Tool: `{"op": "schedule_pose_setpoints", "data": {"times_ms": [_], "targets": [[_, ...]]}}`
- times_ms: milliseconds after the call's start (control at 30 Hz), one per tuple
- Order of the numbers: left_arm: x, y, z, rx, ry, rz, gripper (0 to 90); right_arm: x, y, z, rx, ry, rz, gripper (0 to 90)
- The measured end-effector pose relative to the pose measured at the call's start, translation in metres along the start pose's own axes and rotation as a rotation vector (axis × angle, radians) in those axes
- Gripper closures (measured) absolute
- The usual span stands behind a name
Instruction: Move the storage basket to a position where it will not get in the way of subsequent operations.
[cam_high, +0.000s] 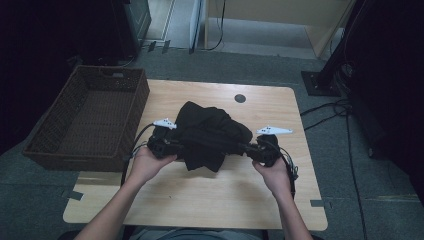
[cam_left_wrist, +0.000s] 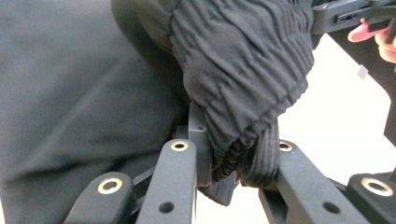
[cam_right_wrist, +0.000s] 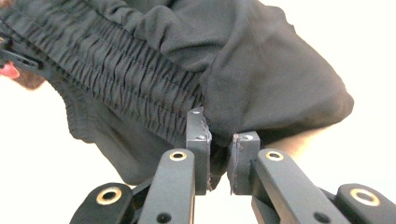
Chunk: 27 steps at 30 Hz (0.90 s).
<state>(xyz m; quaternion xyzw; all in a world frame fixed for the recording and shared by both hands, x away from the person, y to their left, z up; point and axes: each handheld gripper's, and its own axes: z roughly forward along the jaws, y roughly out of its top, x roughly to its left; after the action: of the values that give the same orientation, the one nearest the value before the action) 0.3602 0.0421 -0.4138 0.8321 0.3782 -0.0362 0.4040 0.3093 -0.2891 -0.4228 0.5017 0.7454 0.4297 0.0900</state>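
— Two claws, both busy? What's nearest?

— Two forearms come in from the near edge of the table (cam_high: 200, 200). Each hand holds a claw, and between them hangs a black garment (cam_high: 210, 135), bunched up over the middle of the table.

— How is the left claw (cam_high: 167, 142) set?

— Clamped on the garment. In the left gripper view, a thick fold of the ribbed, elastic waistband (cam_left_wrist: 243, 84) sits squeezed between the pads of the left claw (cam_left_wrist: 233, 163), and the cloth bulges out above them.

— And the right claw (cam_high: 260, 147)?

— Clamped too. In the right gripper view, the pads of the right claw (cam_right_wrist: 219, 158) stand close together with a thin edge of the cloth (cam_right_wrist: 261, 79) pinched in the gap, just where the waistband (cam_right_wrist: 121, 70) meets the smoother fabric.

— Is the garment stretched?

— The waistband runs from one claw to the other, fairly taut. The rest sags in a heap below and behind it. Whether the lowest folds touch the table, I can't tell.

— What's farther off?

— On the left, a brown wicker basket (cam_high: 50, 150) stands against the table's left side, well apart from the garment. At the far edge of the table there's a small dark round hole (cam_high: 240, 98). Beyond that, grey floor (cam_high: 225, 65), and cables (cam_high: 330, 112) on the right.
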Motion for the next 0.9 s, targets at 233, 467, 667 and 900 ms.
{"op": "schedule_pose_setpoints", "data": {"times_ms": [233,467,667,900], "targets": [[0.024,0.060,-0.004,-0.026,0.049,-0.017,79.1,-0.008,0.051,-0.009,-0.015,-0.028,-0.009,81.5],[0.056,0.072,0.030,0.027,0.140,0.010,79.0,-0.041,0.079,0.026,0.035,-0.070,0.016,80.6],[0.081,0.067,0.056,0.002,0.199,0.001,71.5,-0.061,0.076,0.065,0.076,-0.099,0.032,71.6],[0.078,0.058,0.051,-0.016,0.180,-0.016,48.4,-0.071,0.074,0.075,0.038,-0.132,-0.001,52.6]]}}
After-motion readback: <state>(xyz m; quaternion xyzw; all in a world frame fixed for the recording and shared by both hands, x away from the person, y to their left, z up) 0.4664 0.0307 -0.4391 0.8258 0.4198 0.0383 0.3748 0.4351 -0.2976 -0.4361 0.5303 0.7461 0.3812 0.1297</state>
